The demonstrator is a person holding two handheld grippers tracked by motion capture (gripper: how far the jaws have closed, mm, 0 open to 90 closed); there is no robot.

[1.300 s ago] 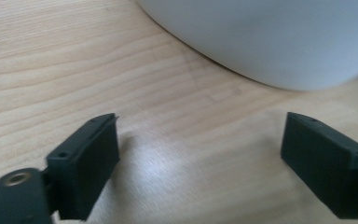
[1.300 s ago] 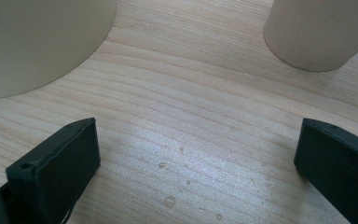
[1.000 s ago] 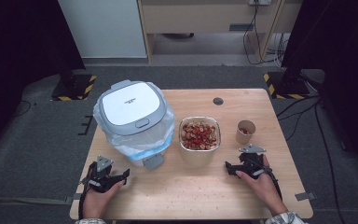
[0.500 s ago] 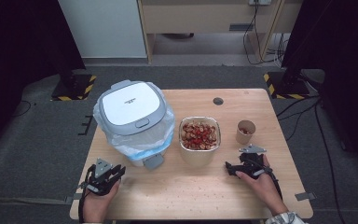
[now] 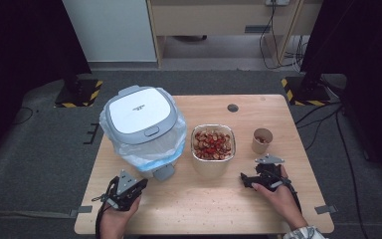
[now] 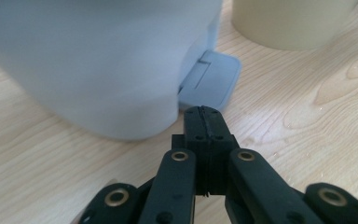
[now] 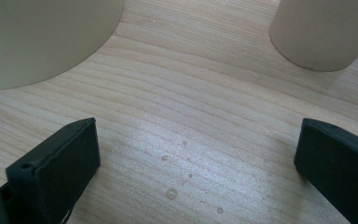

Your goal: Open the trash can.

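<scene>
Resting low on the near bench [image 5: 204, 204], the left tongs [image 6: 204, 116] are pressed together and empty, tips just short of the bin's grey pedal [image 6: 210, 79]. The right tongs [image 7: 196, 154] gape wide between the food container [image 5: 213, 144] and paper cup [image 5: 262, 140]. Likely step: approach; next, press the pedal to lift the bin [image 5: 139, 122] lid.

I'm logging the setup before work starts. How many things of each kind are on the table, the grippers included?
Bin with white lid and plastic liner: 1
Bowl of chopped food: 1
Paper cup: 1
Grippers: 2, the left gripper with jaws shut and the right gripper with jaws open
Total: 5
</scene>
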